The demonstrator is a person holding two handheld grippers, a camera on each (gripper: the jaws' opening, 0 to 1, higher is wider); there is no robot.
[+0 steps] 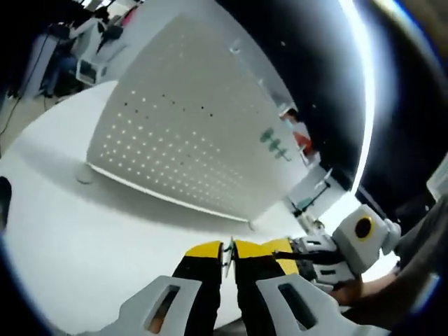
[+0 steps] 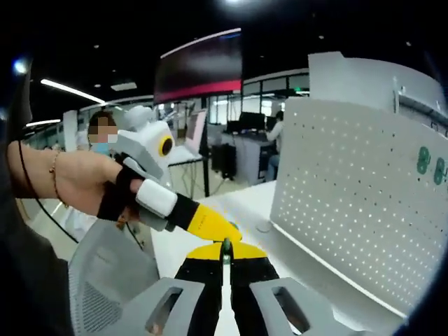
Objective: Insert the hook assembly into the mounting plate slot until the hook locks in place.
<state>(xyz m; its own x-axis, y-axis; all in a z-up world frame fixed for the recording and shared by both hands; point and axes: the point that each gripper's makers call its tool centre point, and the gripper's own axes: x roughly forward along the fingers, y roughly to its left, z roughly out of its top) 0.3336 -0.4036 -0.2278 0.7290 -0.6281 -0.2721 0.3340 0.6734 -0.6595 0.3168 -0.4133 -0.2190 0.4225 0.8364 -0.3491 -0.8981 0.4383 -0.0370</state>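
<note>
**Both grippers before the pegboard**

We see the white perforated mounting plate standing upright on the white table. The left gripper pinches a thin metal piece, probably the hook assembly. The right gripper clamps a similar dark sliver. Green hooks hang on the plate.

There is one white board full of little holes, standing ahead of the tongs. Two green hooks hang on it. Two tongs show, the left tongs and the right tongs, on one worktop.
</note>
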